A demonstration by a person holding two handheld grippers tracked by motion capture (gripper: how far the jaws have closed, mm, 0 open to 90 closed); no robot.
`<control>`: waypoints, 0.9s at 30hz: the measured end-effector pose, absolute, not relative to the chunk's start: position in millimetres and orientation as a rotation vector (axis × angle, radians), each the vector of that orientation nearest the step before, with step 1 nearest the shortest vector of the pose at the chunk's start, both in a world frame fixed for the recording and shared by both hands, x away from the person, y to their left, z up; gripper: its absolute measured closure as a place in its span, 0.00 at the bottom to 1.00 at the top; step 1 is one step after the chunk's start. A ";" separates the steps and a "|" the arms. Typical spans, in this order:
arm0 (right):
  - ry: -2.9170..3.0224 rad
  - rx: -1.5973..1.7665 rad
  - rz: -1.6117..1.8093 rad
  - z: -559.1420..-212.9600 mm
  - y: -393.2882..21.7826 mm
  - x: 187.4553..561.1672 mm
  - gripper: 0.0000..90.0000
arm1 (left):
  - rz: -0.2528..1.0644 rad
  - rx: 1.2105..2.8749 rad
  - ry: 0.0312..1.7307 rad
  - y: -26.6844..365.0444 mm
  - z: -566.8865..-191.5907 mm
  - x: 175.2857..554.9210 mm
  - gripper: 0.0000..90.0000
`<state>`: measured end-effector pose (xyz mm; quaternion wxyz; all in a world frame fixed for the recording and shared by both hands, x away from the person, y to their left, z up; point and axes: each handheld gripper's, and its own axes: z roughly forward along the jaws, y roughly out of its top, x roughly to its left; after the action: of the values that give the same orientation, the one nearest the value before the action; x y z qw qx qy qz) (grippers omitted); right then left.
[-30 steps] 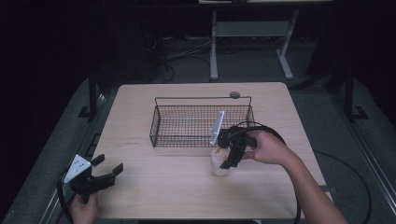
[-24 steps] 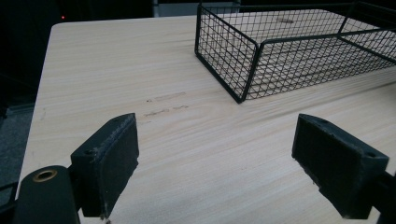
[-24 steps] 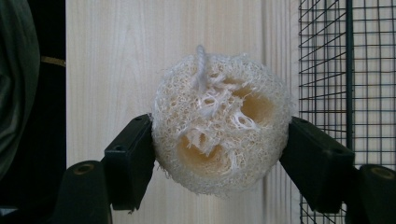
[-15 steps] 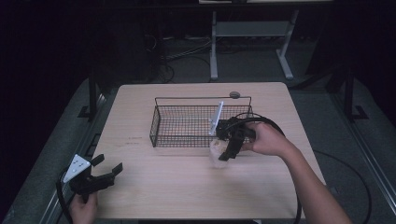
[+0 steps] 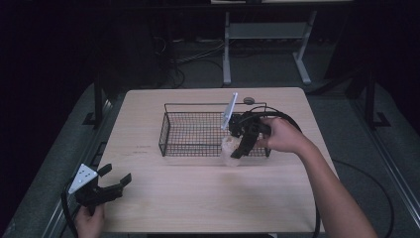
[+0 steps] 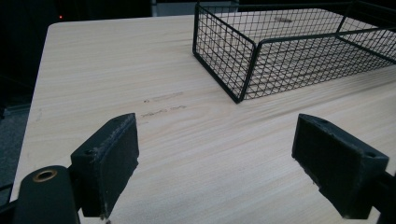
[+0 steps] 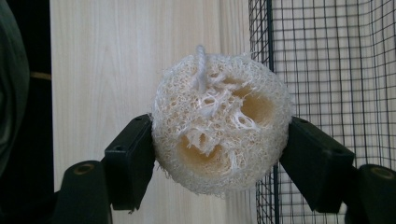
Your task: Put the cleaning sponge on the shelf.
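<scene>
A pale round loofah sponge (image 7: 219, 123) with a short white string loop sits squeezed between my right gripper's (image 7: 217, 154) two black jaws. From above, the right gripper (image 5: 236, 147) holds this loofah (image 5: 229, 149) in the air over the front right wall of the black wire basket (image 5: 178, 148). My left gripper (image 5: 115, 179) rests low at the table's near left corner, jaws wide apart and empty. Its own camera looks across the wood toward the basket (image 6: 243, 65), with the left gripper (image 6: 215, 168) open.
The light wooden table (image 5: 198, 198) has open surface in front of the basket. A small dark disc (image 5: 248, 100) lies near the far edge behind the basket. Cable loops trail from the right gripper. Dark floor and a metal stand lie beyond.
The right gripper has carried the loofah up and toward the basket, from the table in front of it to over its front right wall. The left gripper has stayed put.
</scene>
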<state>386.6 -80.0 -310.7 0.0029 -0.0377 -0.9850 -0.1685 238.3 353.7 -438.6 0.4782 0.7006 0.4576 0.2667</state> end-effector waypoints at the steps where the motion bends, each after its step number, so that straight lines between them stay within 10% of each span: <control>1: -3.094 -0.117 -0.529 -309.5 -79.8 388.3 0.32 | 0.650 1.710 1.116 353.7 -438.6 238.3 0.15; 27: -3.118 -0.229 -0.502 -295.8 -71.7 433.7 0.32 | 0.656 1.708 1.119 356.5 -438.0 237.3 0.15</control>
<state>433.7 -71.7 -295.8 -0.0124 -0.0722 -0.9846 -0.1585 237.3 356.5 -438.0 0.4780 0.6996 0.4582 0.2686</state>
